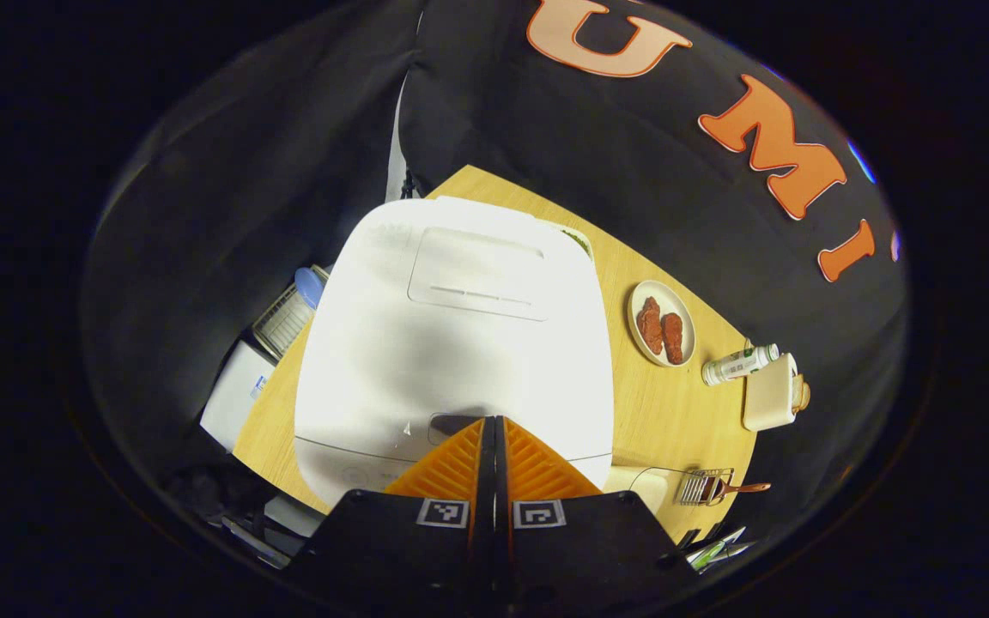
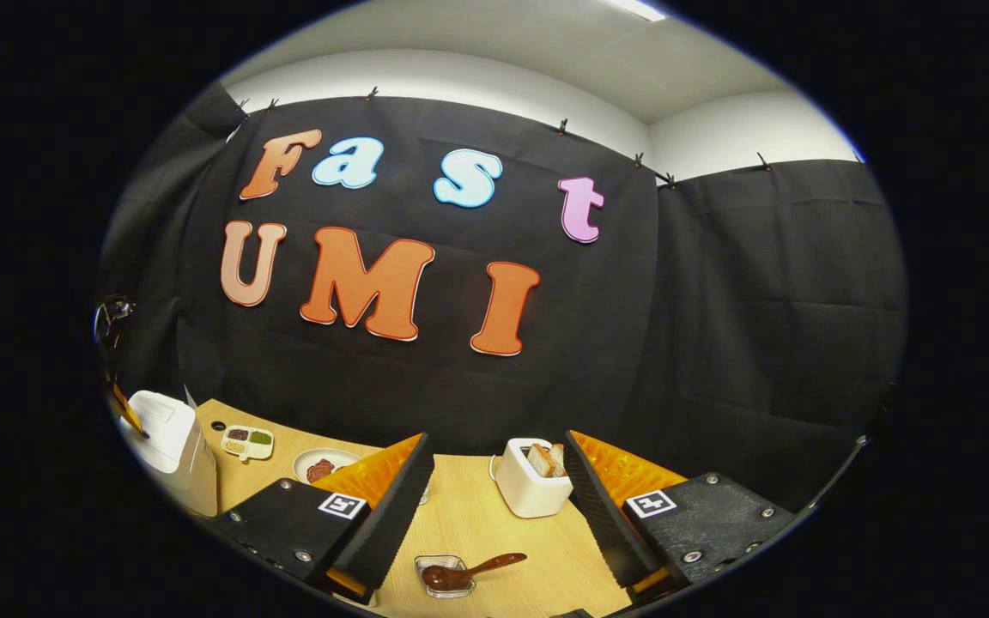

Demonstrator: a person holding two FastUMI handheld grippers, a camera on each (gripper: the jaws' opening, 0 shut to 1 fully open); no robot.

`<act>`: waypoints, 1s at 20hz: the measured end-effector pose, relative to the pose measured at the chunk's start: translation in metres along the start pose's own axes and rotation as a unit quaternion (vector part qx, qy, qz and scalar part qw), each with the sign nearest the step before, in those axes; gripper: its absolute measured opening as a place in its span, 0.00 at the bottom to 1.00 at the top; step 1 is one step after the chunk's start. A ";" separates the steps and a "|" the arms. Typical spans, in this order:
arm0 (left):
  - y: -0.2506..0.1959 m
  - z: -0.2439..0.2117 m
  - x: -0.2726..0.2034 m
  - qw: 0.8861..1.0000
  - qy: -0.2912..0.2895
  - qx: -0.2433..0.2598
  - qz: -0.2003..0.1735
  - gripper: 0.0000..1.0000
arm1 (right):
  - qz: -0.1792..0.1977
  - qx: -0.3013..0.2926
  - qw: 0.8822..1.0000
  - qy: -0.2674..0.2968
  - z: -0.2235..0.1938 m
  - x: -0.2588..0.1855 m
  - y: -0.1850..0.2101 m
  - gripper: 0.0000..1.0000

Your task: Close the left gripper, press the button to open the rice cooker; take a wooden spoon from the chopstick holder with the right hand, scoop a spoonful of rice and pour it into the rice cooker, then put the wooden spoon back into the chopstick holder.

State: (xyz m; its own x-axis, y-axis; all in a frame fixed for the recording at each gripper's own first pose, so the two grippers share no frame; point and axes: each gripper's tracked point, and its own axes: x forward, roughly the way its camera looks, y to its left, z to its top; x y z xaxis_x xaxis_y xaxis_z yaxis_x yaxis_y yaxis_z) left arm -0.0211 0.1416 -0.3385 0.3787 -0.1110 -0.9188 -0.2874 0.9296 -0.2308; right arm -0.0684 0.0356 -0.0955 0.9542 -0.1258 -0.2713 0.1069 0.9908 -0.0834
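The white rice cooker [image 1: 452,343] stands on the wooden table [image 1: 658,412] with its lid down. My left gripper [image 1: 494,422] is shut, and its tips rest at the dark button [image 1: 447,425] on the cooker's front edge. A wooden spoon [image 1: 742,488] lies in the wire chopstick holder [image 1: 702,486] to the cooker's right. In the right gripper view, my right gripper [image 2: 499,502] hangs open above the table, with the wooden spoon [image 2: 473,570] in its holder [image 2: 441,577] just below and ahead. The cooker [image 2: 164,446] sits far left.
A plate of red-brown food [image 1: 662,324], a lying bottle [image 1: 739,364] and a white toaster [image 1: 769,393] with bread sit right of the cooker. A small divided dish [image 2: 247,441] lies near the cooker. Boxes and a container [image 1: 288,313] stand off the table's left.
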 end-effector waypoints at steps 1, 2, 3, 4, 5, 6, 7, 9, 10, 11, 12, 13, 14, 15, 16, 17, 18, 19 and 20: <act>-0.002 0.001 0.002 1.000 0.002 -0.001 -0.010 0.06 | -0.002 -0.003 1.000 0.005 -0.003 -0.003 0.001 0.95; -0.006 0.008 0.009 1.000 -0.002 -0.001 -0.015 0.06 | -0.004 -0.006 1.000 0.011 -0.007 -0.004 0.003 0.94; -0.005 0.006 0.009 1.000 0.006 0.000 -0.016 0.09 | -0.005 -0.008 1.000 0.016 -0.009 -0.006 0.005 0.94; -0.002 0.001 0.013 1.000 0.011 0.004 -0.016 0.06 | -0.005 -0.008 1.000 0.019 -0.010 -0.008 0.007 0.94; -0.003 0.003 0.013 1.000 0.007 0.004 -0.021 0.06 | -0.003 -0.010 1.000 0.023 -0.012 -0.010 0.010 0.94; -0.003 0.003 0.013 1.000 0.013 -0.002 -0.027 0.06 | -0.004 -0.011 1.000 0.025 -0.013 -0.010 0.011 0.95; -0.003 0.006 0.011 0.999 0.013 -0.006 -0.031 0.05 | -0.005 -0.010 1.000 0.025 -0.014 -0.011 0.011 0.95; -0.001 0.004 0.011 0.999 0.008 -0.006 -0.033 0.05 | 0.003 -0.001 1.000 0.029 -0.018 -0.010 0.016 0.95; 0.000 0.004 0.010 1.000 -0.002 -0.003 -0.027 0.06 | 0.008 0.004 1.000 0.029 -0.020 -0.009 0.018 0.95; 0.004 0.006 0.006 1.000 -0.018 0.002 -0.014 0.06 | 0.012 0.005 1.000 0.028 -0.022 -0.007 0.017 0.95; 0.007 0.009 0.003 0.999 -0.037 0.009 -0.003 0.05 | 0.016 0.003 0.999 0.028 -0.024 -0.004 0.015 0.95; 0.007 0.013 -0.005 0.998 -0.061 0.013 0.005 0.05 | 0.018 0.001 0.999 0.028 -0.027 0.000 0.012 0.95; 0.004 0.017 -0.015 0.996 -0.091 0.016 0.008 0.05 | 0.021 0.001 0.999 0.030 -0.030 0.004 0.010 0.95; 0.002 0.026 -0.029 0.992 -0.125 0.020 0.012 0.05 | 0.023 0.003 0.999 0.031 -0.033 0.008 0.007 0.95; 0.003 0.034 -0.041 0.986 -0.161 0.025 0.018 0.06 | 0.028 0.006 0.999 0.034 -0.036 0.013 0.006 0.95; 0.001 0.044 -0.054 0.980 -0.196 0.031 0.024 0.06 | 0.032 0.009 0.999 0.035 -0.041 0.017 0.005 0.95; -0.002 0.053 -0.069 0.971 -0.234 0.037 0.029 0.06 | 0.038 0.010 0.998 0.039 -0.046 0.022 0.005 0.95; -0.004 0.061 -0.080 0.964 -0.260 0.040 0.036 0.05 | 0.044 0.011 0.998 0.044 -0.050 0.028 0.006 0.95; -0.006 0.063 -0.087 0.960 -0.276 0.039 0.040 0.05 | 0.051 0.012 0.997 0.051 -0.056 0.033 0.008 0.95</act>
State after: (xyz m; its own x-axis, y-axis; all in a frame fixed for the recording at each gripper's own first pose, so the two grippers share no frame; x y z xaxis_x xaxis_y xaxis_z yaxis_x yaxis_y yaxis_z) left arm 0.0034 0.1674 -0.2370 0.7725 0.1449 -0.6183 -0.2765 0.9532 -0.1221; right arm -0.0519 0.0363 -0.1591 0.9273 -0.0272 -0.3734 0.0179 0.9994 -0.0283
